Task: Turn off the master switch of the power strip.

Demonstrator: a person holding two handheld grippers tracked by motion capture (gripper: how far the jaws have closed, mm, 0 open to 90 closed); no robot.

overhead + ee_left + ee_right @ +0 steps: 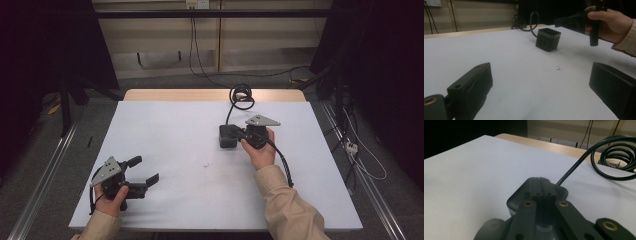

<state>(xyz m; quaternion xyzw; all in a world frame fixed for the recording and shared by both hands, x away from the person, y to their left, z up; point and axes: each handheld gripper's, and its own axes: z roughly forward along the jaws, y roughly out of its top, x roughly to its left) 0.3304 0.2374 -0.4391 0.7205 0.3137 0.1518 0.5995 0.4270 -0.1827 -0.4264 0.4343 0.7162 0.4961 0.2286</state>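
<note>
A small black box (227, 136) with a cable is seen standing on the white table (170, 145), right of the middle and toward the far edge; its black cable (241, 96) is led away to a coil lying at the far edge, partly on the bare wooden strip there. The right gripper (241, 134) is held just beside and above the box, at its right side; in the right gripper view its two jaws are seen brought together, pad against pad, over the top of the box (537, 195), with nothing caught between them; whether the tips touch the box cannot be told. The left gripper (146, 172) is held near the front left corner of the table, well apart from the box; its jaws are spread wide, nothing is between them, and bare table is seen in the gap. A few small dark specks (205, 165) are seen on the table near the middle.
</note>
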